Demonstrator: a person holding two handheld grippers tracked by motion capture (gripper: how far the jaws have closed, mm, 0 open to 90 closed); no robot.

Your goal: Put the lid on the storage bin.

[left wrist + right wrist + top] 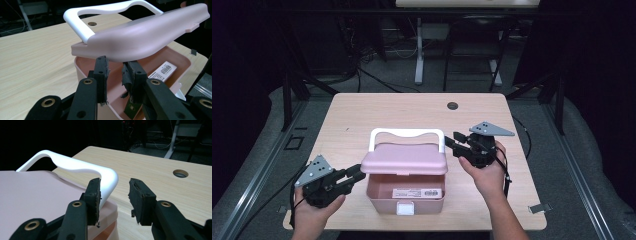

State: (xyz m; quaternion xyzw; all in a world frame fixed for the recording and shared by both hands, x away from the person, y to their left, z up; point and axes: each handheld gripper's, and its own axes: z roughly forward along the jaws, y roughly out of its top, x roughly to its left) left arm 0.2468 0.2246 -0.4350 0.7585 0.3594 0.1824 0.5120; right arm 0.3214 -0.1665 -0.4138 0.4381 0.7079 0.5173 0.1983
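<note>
Box [405, 192], pink stiff light plastic with lid [405, 159] ajar, sits near-centre on the surface [362, 110]; both released, left tool [356, 176] and right tool [451, 142] flank it; best gripped by lid edges.

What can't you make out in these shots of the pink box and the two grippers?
- High view: most of the pink box interior, covered by the raised lid.
- High view and left gripper view: print on the label, too small.
- Left gripper view: whether the left gripper touches the lid's edge.
- Right gripper view: whether the right gripper touches the white handle.
</note>
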